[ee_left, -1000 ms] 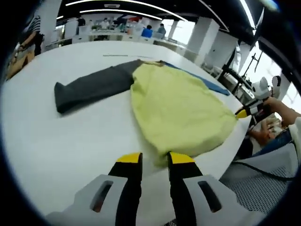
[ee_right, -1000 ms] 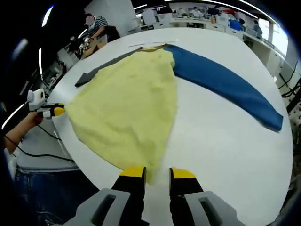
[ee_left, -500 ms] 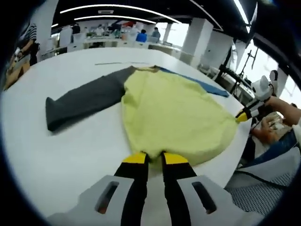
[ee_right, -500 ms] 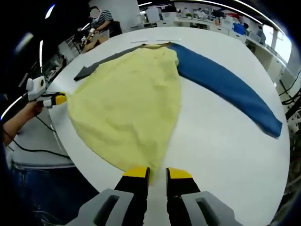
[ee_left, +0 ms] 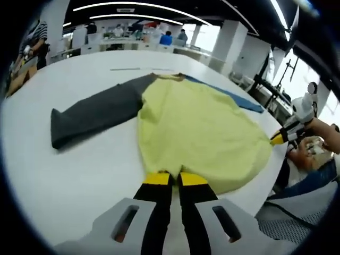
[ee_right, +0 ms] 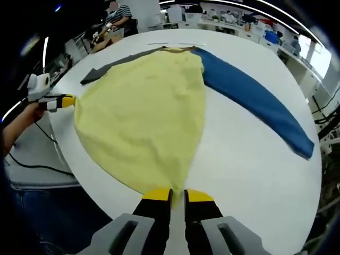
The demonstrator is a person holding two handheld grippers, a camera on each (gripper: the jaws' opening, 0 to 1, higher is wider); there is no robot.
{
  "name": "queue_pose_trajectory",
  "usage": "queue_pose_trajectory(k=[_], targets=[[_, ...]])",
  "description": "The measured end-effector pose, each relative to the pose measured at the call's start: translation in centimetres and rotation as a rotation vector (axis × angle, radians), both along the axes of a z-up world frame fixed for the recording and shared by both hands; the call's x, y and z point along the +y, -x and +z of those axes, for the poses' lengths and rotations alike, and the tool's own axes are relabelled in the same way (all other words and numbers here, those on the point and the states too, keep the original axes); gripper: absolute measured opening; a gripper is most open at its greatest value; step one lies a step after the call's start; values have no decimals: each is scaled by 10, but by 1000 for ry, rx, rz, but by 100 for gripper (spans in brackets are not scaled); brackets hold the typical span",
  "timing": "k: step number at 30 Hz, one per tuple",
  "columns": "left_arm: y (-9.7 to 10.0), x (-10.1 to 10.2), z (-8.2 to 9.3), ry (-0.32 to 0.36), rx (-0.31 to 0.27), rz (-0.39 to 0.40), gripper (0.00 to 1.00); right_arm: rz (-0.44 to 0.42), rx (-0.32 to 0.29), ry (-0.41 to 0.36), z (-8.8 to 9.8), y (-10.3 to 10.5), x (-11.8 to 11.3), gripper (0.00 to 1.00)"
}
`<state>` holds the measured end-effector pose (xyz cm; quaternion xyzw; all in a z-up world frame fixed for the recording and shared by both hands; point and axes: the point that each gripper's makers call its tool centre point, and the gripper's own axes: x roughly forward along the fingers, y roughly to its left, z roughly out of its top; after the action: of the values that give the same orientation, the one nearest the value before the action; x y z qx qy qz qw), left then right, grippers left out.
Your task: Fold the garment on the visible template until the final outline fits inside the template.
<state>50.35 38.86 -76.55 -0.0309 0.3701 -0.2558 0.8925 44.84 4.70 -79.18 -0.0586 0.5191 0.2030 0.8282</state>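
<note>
the garment (ee_left: 196, 127) lies spread flat on a white table (ee_left: 69, 164), its yellow body fanning out just ahead of both sets of fingers, with a grey sleeve (ee_left: 95, 111) running out to one side and a blue sleeve (ee_right: 255, 98) to the other. in the left gripper view the left gripper (ee_left: 170, 178) has its yellow-tipped fingers drawn together at the near hem corner of the yellow body; the cloth edge sits right at the tips, so they appear clamped on the hem, though how much fabric lies between them cannot be seen. in the right gripper view the right gripper (ee_right: 178, 195) stands the same way at the opposite hem corner, fingers almost closed with the yellow edge reaching into the slit between the tips. each gripper also shows small at the far hem corner in the other's view

judged from this, the step in hand is taking hold of the two bottom corners, before the first fold. the next move likely calls for lifting both corners evenly and carrying the hem forward, away from the fingers, toward the collar, keeping the cloth taut so it does not bunch. a thin line on the table beyond the collar may be a template mark; it is too faint to be sure

no brand, label or readable writing can be made out on the garment or the grippers
</note>
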Motion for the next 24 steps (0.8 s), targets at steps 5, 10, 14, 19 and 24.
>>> queue_pose_trajectory(k=[5, 10, 14, 19, 24], targets=[[9, 5, 2, -12, 40, 6, 1, -57, 29, -60, 0, 1, 1, 0], [20, 9, 7, -14, 77, 12, 1, -86, 49, -97, 1, 3, 2, 0], [31, 13, 7, -28, 120, 9, 1, -92, 47, -112, 8, 3, 2, 0], [41, 18, 6, -16, 182, 31, 1, -95, 49, -129, 17, 5, 1, 0], [47, 20, -1, -17, 260, 74, 0, -81, 64, -118, 17, 8, 2, 0]])
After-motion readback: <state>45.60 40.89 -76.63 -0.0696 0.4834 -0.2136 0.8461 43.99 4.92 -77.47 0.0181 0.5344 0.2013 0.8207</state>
